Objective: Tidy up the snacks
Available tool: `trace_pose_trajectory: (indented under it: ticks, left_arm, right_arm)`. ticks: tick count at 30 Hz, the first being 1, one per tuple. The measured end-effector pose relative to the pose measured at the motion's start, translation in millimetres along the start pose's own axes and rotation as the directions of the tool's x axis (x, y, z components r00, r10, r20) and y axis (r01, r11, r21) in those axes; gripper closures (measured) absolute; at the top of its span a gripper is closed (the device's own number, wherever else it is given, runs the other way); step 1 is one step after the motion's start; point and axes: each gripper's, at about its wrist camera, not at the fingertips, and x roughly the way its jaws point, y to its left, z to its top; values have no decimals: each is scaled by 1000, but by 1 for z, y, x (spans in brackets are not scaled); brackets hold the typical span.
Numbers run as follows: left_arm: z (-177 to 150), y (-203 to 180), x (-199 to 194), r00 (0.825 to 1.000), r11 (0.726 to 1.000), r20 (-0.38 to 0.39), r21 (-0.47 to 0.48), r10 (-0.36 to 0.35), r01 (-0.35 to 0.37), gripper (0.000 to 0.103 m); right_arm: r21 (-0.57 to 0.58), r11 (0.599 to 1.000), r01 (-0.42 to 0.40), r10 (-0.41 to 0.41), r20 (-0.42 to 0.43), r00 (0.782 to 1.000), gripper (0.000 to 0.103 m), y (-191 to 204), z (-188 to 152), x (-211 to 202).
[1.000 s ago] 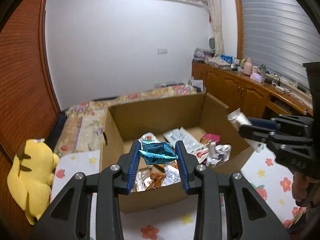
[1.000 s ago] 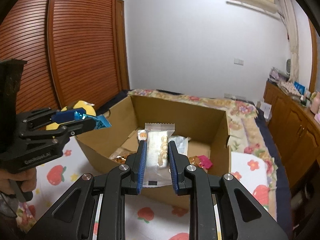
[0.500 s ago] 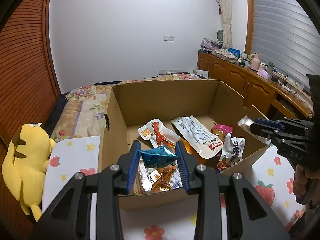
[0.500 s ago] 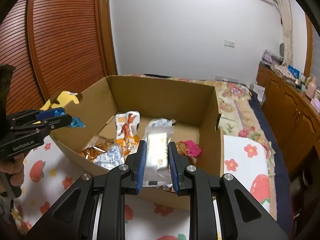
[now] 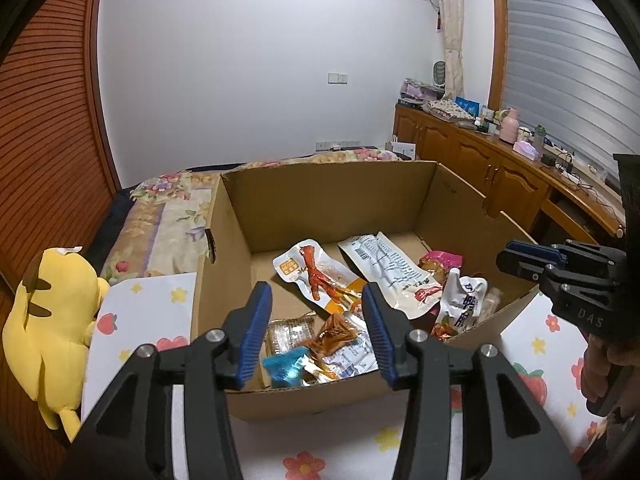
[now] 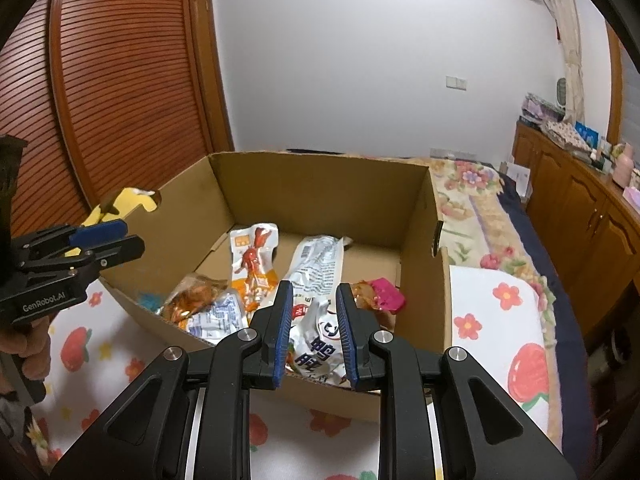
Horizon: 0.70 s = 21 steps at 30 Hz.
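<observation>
The left gripper (image 5: 316,332) hovers over the near edge of the cardboard box (image 5: 328,196), its jaws opening with nothing pinched between them; the blue foil packet (image 5: 286,368) lies loose in the box's near corner below. The right gripper (image 6: 312,328) has its jaws narrowly apart and empty, over the white pouch (image 6: 320,344) that lies inside the box by the near wall. Other snack packets, among them a chicken-foot packet (image 5: 316,276), cover the box floor. The box stands on a strawberry-print sheet (image 6: 500,320), a yellow plush toy (image 5: 48,320) beside it.

left gripper (image 5: 316,334) jaws opening and empty, right gripper (image 6: 313,334) narrowly parted, seemingly empty
</observation>
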Motion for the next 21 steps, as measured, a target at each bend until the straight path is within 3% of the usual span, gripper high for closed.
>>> trace_pose_trajectory:
  ticks: [15,17,19,21]
  left_arm:
    - [-15,-19,-62,997,999,69,45,27,-30,45]
    - [-19,-23,-75,996,998,79,46,30,-34,41]
    - [-24,-26,-90,995,998,96,38,38,-41,28]
    - [-30,-28,-106,990,998,130,23,56,-59,23]
  right_arm:
    - [-14,1000,-5,6,87,996,81,25,-12,-50]
    - [-8,1000,-6,7,109,994,77,28,-15,-64]
    - [2,1000,-5,5,120,993,71,31,-19,-78]
    - [10,1000,5,-6,128,992,65,33,-21,-89]
